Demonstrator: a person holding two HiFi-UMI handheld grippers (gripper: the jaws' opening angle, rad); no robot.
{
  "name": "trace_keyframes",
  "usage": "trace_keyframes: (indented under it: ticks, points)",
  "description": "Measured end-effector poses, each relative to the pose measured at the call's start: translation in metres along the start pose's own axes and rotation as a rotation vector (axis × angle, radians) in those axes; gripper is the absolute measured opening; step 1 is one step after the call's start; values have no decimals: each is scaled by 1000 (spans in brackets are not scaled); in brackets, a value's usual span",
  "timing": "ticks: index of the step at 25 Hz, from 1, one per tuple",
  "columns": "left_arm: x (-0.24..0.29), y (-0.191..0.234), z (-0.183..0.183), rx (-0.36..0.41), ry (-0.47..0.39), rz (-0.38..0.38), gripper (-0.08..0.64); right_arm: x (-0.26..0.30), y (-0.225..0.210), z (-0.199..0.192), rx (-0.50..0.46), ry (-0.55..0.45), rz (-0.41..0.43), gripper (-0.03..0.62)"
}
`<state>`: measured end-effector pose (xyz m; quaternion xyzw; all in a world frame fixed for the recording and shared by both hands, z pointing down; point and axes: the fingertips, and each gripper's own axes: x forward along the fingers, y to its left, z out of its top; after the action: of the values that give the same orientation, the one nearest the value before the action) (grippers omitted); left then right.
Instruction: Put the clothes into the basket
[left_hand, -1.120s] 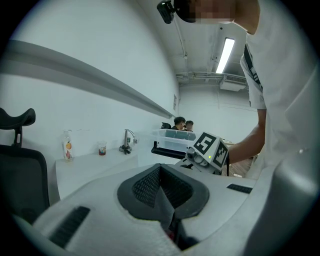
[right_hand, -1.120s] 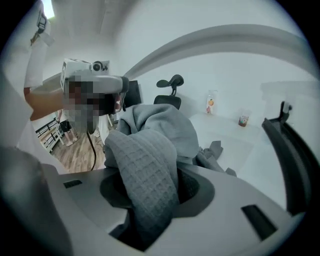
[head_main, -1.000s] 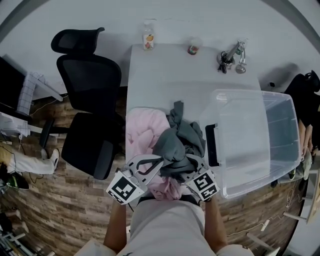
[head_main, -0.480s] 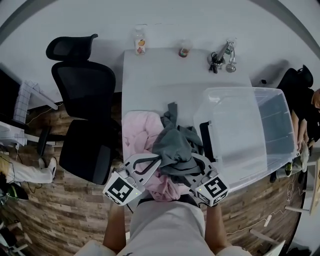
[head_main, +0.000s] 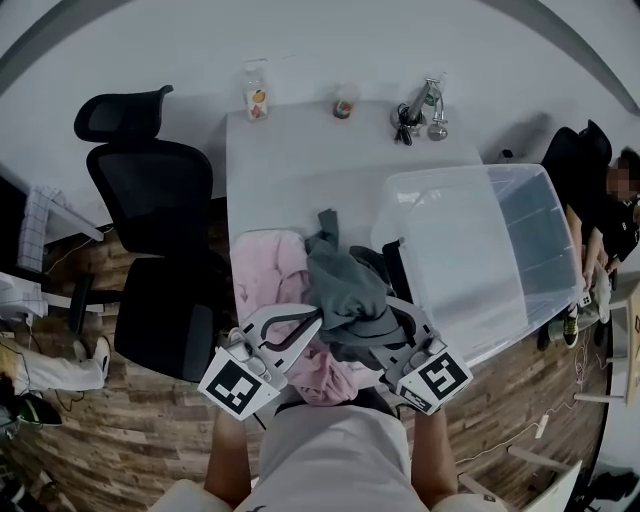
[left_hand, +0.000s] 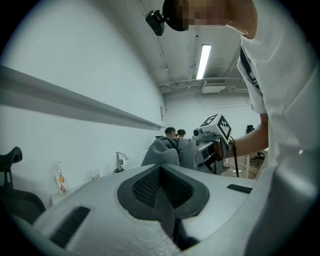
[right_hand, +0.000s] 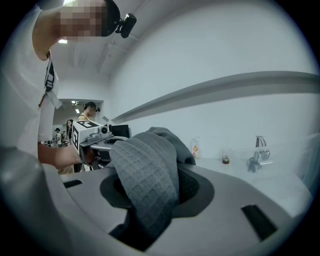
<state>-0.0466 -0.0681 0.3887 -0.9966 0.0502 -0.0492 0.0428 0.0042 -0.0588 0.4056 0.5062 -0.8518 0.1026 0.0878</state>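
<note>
While right gripper (head_main: 393, 335) clamps grey garment (head_main: 345, 290), left gripper (head_main: 295, 327) jaws together; pink clothes (head_main: 265, 275) beneath, basket (head_main: 480, 250) alongside.

Clear basket (head_main: 470, 250) open and unobstructed at right, bare tabletop (head_main: 300, 170) beyond, chair (head_main: 150, 190) left

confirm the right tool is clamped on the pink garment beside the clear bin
Not quite. The right tool is clamped on the grey garment, not the pink garment, which lies on the table. The right gripper view shows grey cloth between its jaws. The clear bin is indeed beside it.
</note>
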Motion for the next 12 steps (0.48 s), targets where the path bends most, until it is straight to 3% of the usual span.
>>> trace_keyframes:
  ticks: [12]
  points:
    - [21,-3,54,121,-37,-23,2,-24,-19,54,11,-131,-26,155]
